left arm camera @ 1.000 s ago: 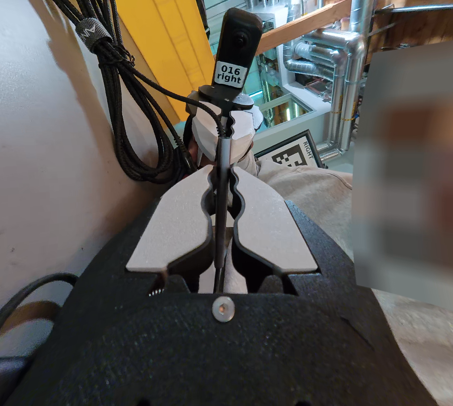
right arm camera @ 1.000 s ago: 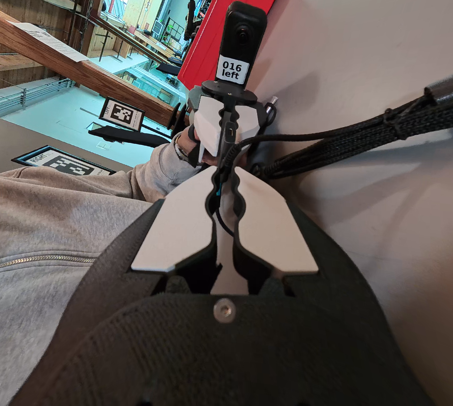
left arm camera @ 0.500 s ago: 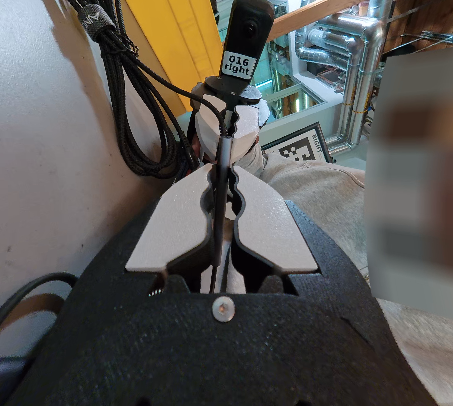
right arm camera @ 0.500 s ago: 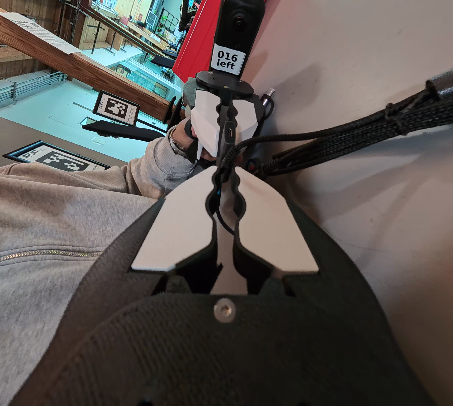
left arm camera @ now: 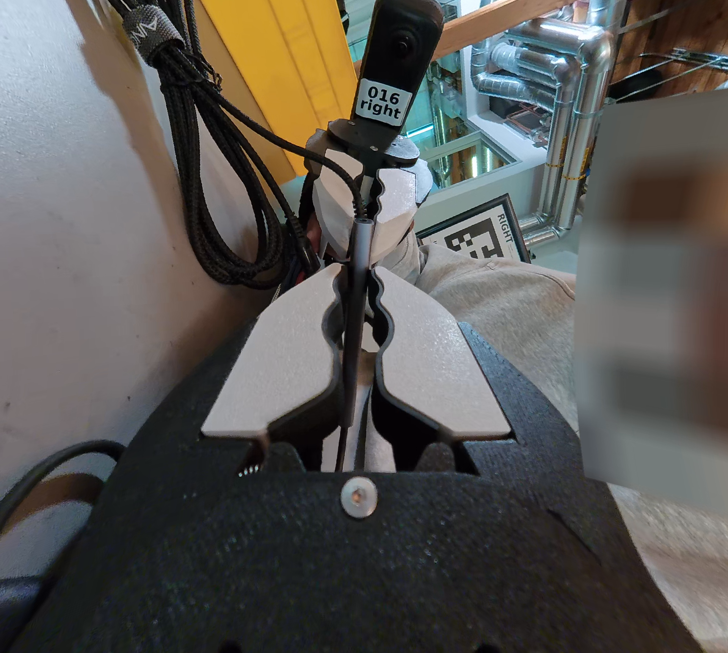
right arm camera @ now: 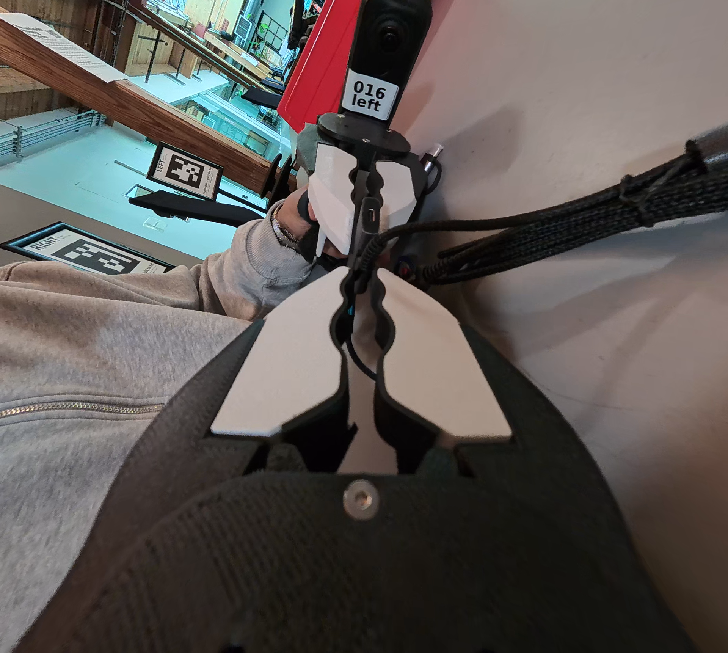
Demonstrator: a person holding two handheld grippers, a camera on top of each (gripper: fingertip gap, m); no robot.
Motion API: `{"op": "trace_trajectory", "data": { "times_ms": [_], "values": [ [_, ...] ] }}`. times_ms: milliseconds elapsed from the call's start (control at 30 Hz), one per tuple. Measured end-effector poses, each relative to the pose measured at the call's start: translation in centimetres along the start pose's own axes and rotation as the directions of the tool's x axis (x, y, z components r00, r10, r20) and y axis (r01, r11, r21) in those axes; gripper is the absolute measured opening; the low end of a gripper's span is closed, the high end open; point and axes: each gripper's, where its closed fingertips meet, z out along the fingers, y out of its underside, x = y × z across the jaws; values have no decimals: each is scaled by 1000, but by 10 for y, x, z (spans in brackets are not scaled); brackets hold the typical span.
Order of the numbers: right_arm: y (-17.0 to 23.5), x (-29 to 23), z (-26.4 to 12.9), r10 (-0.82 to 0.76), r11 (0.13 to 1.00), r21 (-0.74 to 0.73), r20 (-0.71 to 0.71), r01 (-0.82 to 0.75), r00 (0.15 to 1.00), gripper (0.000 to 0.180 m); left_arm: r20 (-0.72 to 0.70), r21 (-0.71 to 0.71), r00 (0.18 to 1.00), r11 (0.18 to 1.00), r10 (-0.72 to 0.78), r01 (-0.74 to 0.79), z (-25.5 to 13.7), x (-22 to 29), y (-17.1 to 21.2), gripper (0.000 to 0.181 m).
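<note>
A: The left gripper [left arm camera: 356, 271] has its pale grey fingers [left arm camera: 283, 350] closed onto a slim dark grey metal adapter body [left arm camera: 356, 303], which lies straight down the slot between them, its open port pointing at the far gripper.

B: And the right gripper [right arm camera: 360, 273] is pinched on the thin black braided cable end [right arm camera: 364, 252] right at its plug, tip to tip with the other. The rest of that cable runs into a strapped black braided bundle [left arm camera: 197, 145] lying on the pale tabletop [left arm camera: 78, 240].

A: My worry is that bundle. If it drags, I think it could twist the plug sideways in the fingers.

B: Agreed, and the hold on it looks shallow, only at the tips. A slightly skewed meeting could jam the connector or push the adapter back along the slot.

A: The grey sleeve [right arm camera: 252, 271] sits close too; cloth might snag the loose cable.
</note>
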Motion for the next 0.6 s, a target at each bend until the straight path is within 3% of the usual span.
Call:
{"op": "trace_trajectory", "data": {
  "times_ms": [400,600],
  "values": [
    [-10,4,-1,3,998,56,-17,-2,1000,8,6,45,999,998,42,-42,3,2,-2,17],
    [-17,4,-10,26,993,111,7,-27,1000,8,26,5,999,999,43,-43,8,1,4,8]
  ]
}}
